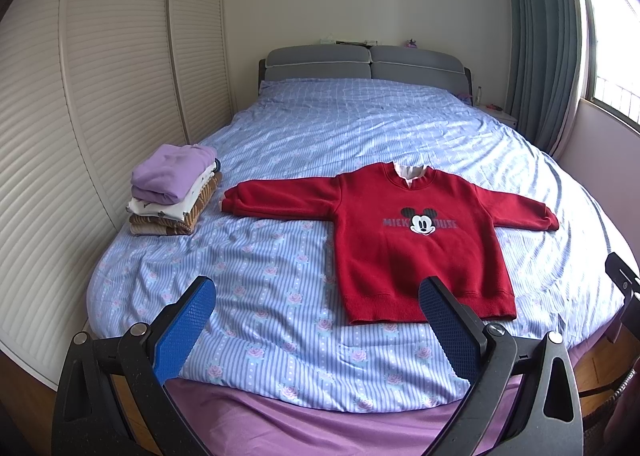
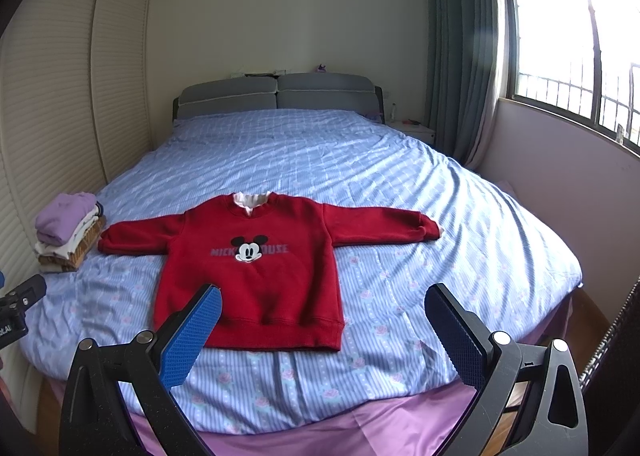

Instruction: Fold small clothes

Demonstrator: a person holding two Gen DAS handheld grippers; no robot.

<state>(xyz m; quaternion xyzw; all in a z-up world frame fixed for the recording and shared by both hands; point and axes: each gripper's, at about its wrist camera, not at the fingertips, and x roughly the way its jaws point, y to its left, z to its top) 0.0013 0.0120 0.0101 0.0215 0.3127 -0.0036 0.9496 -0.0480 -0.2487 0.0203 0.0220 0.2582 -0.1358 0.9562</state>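
A small red sweatshirt point(image 1: 404, 240) point(image 2: 256, 268) with a cartoon mouse print lies flat and face up on the blue bed cover, both sleeves spread sideways and a white collar showing at the neck. My left gripper point(image 1: 316, 292) hovers open above the foot of the bed, left of the sweatshirt's hem, holding nothing. My right gripper point(image 2: 322, 298) is also open and empty, hanging over the hem's right corner. A stack of folded clothes point(image 1: 174, 192) point(image 2: 68, 234), purple on top, sits at the bed's left edge.
The bed point(image 1: 280, 128) point(image 2: 460, 216) has a blue striped floral cover and a purple sheet at the foot. Louvred wardrobe doors point(image 1: 100, 76) run along the left. A grey headboard point(image 2: 276, 94), curtains point(image 2: 456, 56) and a window point(image 2: 572, 48) lie beyond.
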